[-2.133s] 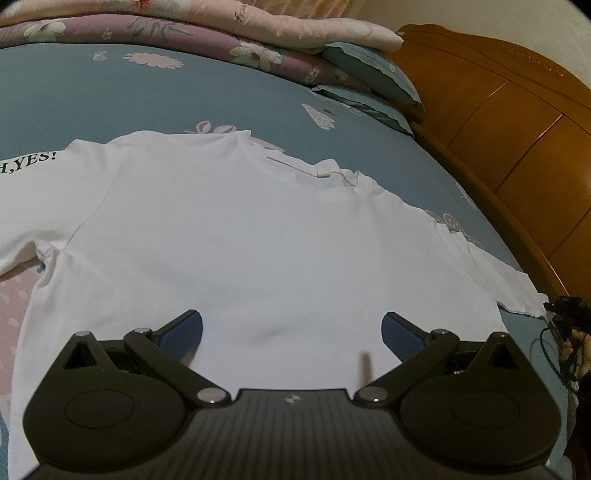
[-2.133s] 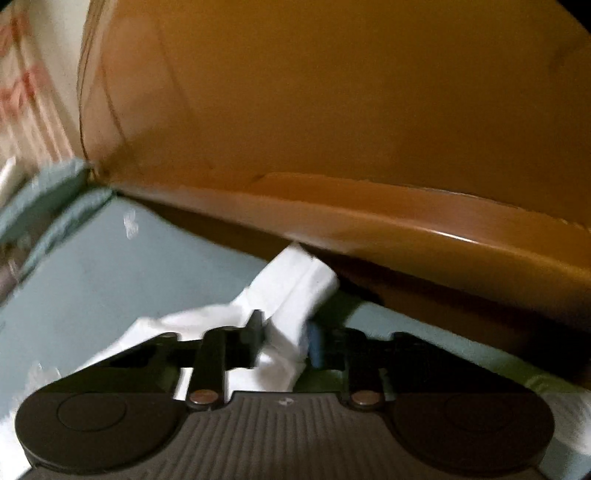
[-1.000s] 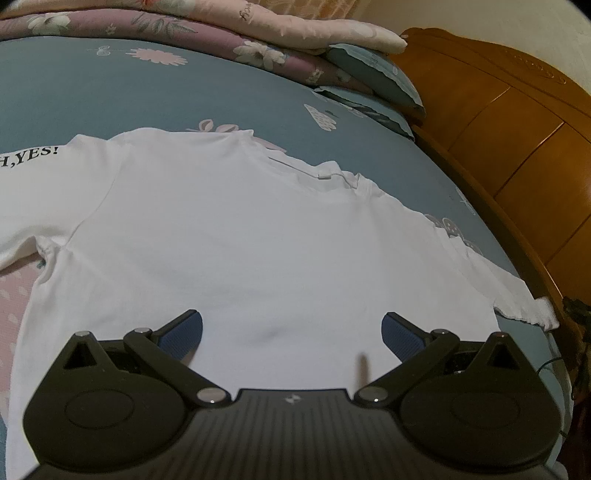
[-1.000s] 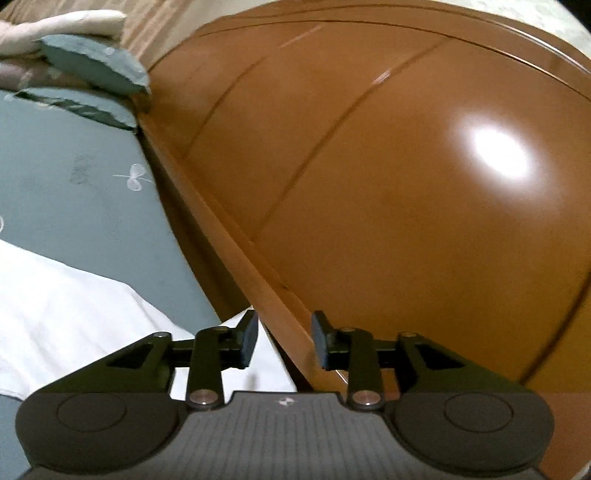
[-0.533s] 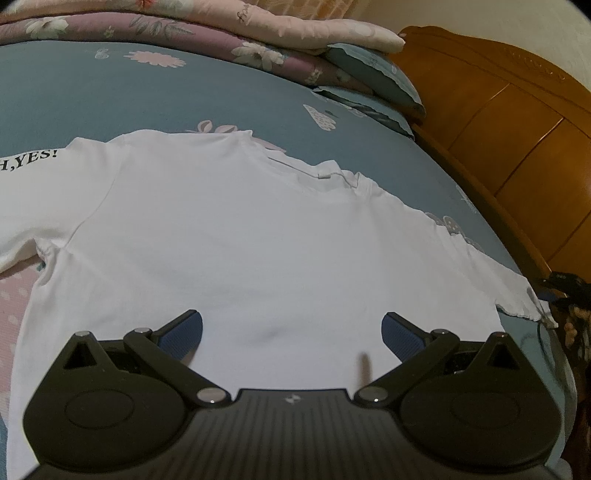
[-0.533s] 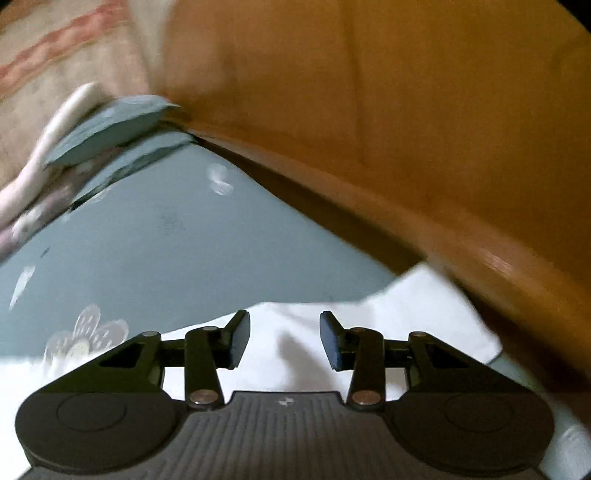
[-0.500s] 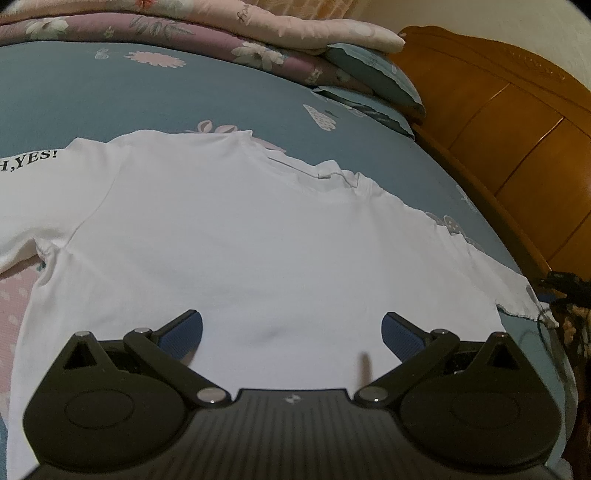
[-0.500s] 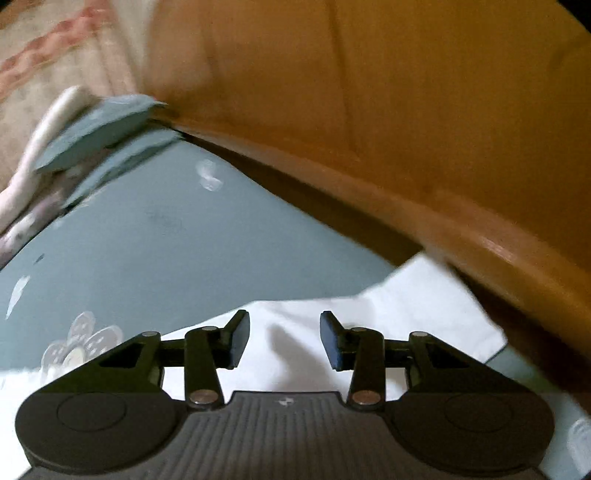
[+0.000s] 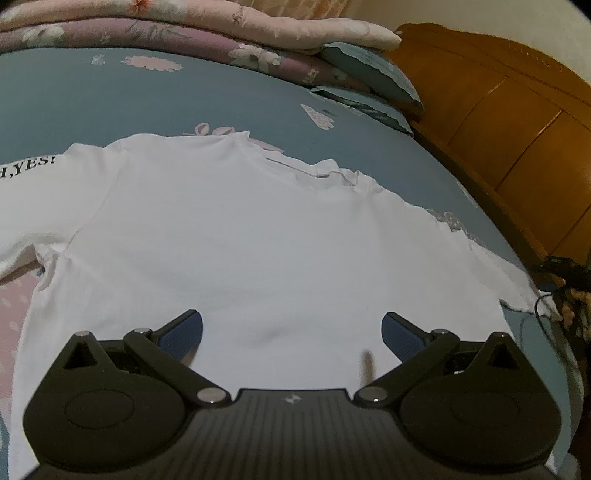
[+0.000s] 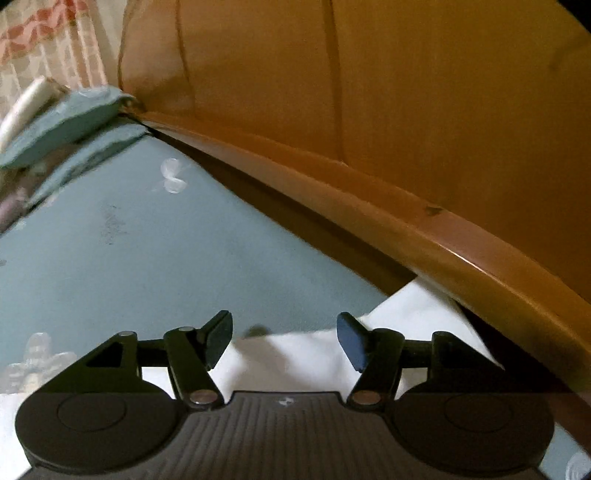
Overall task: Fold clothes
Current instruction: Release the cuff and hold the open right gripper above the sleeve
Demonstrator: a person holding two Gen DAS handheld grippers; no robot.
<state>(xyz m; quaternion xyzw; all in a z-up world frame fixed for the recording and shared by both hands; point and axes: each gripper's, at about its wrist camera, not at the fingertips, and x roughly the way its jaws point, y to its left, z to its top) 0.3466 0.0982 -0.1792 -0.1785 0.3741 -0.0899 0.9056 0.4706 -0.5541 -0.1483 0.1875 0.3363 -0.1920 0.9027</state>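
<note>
I see the bed filling most of the left wrist view, its blue-grey sheet printed with pale flowers. Along the bed's right side runs a tall wooden headboard of orange-brown panels, and from the right wrist its curved rail sits right at the mattress edge. At the far end of the bed lie folded floral quilts, pink and mauve, with 2 blue-grey pillows just beside them against the headboard. A pale curtain with a reddish pattern shows beyond the pillows.

The white T-shirt lies spread flat on the middle of the bed, collar towards the quilts. Its left sleeve carries black lettering; its right sleeve reaches the bed's edge, touching the headboard rail.

My left gripper hovers over the shirt's lower body with its jaws spread wide, nothing between them. My right gripper is over the right sleeve, jaws opening, the cloth lying under them but not pinched. A dark cable hangs at the bed's right edge.
</note>
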